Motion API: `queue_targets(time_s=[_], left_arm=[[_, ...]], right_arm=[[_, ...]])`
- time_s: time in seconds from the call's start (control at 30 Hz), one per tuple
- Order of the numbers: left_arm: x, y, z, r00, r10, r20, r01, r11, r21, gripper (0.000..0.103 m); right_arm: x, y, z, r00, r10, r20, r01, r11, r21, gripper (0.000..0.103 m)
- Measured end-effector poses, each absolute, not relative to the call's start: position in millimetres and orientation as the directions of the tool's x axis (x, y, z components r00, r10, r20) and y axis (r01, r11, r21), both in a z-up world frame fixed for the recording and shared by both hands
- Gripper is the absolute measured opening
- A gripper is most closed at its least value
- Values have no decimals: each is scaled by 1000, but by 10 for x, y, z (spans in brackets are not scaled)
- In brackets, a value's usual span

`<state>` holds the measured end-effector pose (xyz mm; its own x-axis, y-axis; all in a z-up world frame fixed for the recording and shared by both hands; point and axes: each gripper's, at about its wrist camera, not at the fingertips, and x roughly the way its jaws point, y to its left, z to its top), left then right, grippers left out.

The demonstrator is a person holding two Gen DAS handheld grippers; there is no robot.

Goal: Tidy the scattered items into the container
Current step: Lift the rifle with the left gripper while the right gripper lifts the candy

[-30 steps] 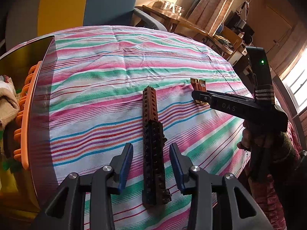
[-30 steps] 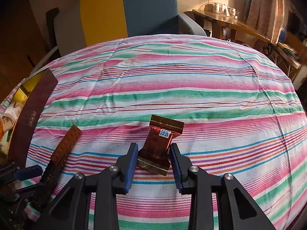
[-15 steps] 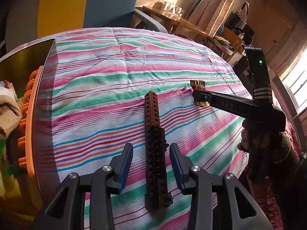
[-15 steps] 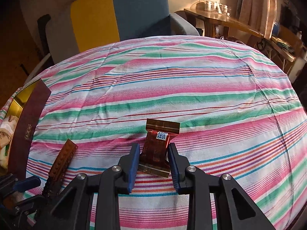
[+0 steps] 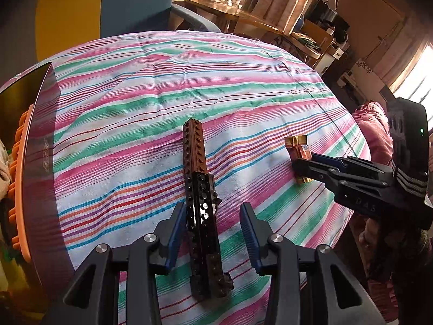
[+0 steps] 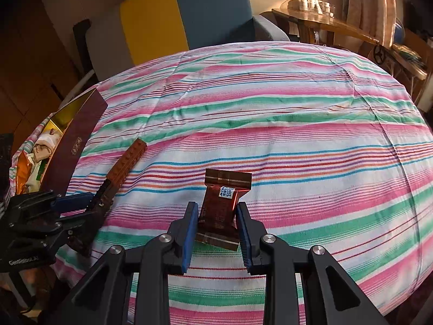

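So both hands are mid-pickup here. The right gripper [image 6: 216, 230] has its fingers [image 6: 189, 233] clenched on the brown snack packet [image 6: 220, 211], pads pressing both sides, with the packet's far end sticking out past the tips. Can't say for sure if it's off the striped cloth [image 6: 270, 122] yet or just resting on it.

The left gripper [image 5: 213, 233] is straddling the long brick bar [image 5: 201, 203], but the fingers [image 5: 176, 233] are released: one pad sits right against the bar's side, the other stands clear with a gap. The bar lies flat on the cloth, pointing away from the box [image 5: 40, 140], which sits at the cloth's left edge with some stuff already inside.

My read: the packet's grab is done, the bar's isn't. Next the left needs to squeeze shut on the bar, probably near its middle so it doesn't tip, and then both loads travel left over the box wall before letting go.
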<state>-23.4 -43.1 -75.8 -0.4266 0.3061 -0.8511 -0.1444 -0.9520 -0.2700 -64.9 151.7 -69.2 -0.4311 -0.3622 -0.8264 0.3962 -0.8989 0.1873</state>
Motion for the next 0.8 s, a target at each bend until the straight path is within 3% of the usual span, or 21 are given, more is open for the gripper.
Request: queue_targets(time_s=[0.23,0.8], left_arm=[[-236,-478,-802,-443,272,-854,-106,-962,-251,25],[76,-546,-548,-538,254,-804,-85,-965,-248,24]], right_arm=[[-615,1499,-737,-446,-356,-821,395,-902,177,29],[-548,1430,-645,-467,-375,-801,396,-898,189,29]])
